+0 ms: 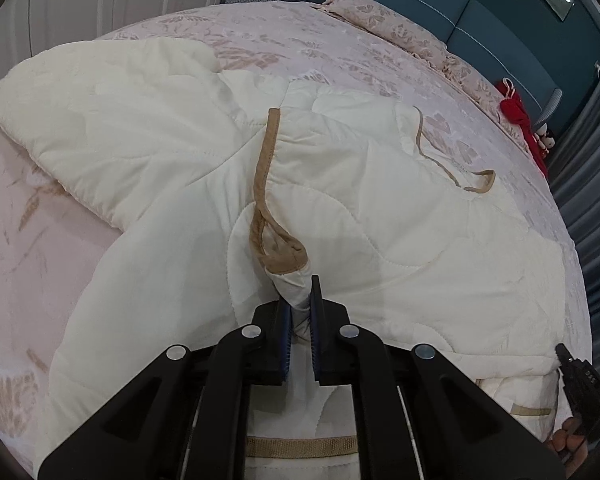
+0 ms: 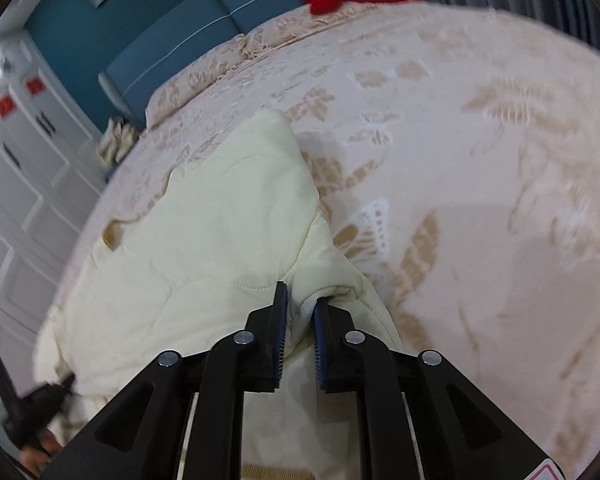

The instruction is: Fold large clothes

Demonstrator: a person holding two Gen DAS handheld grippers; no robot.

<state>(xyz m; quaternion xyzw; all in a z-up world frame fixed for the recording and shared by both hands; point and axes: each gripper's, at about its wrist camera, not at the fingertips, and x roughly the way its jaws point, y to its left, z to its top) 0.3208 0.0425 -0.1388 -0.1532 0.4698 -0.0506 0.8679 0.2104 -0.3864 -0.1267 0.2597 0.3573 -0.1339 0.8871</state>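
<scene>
**Both grippers have a bite of the quilt, fold about to start**

So the thing getting folded is a big cream quilt (image 1: 340, 184) with tan trim (image 1: 266, 168), lying rumpled across a bed (image 1: 260, 36) with a pink leaf-pattern cover. It's bunched toward the near side, with one flap thrown over the rest.

The left gripper (image 1: 300, 300) is clenched tight on a corner of the quilt; you can see white fabric squeezed between the blue pads, right below a loop of the trim. The right gripper (image 2: 300, 304) is also pinching a fold of the quilt (image 2: 220, 216) near its edge, with cloth wedged between the pads, which sit a bit wider apart.

My read is this is the grab step, done or nearly so. Next move probably calls for lifting both corners together and carrying them across to the far edge, keeping the hands spread so the quilt hangs flat instead of twisting. It's bulky and puffy, so I'd guess it drags and the loose flap may flop the wrong way. The right view is kinda blurry, so I can't say how deep that grip is.
</scene>
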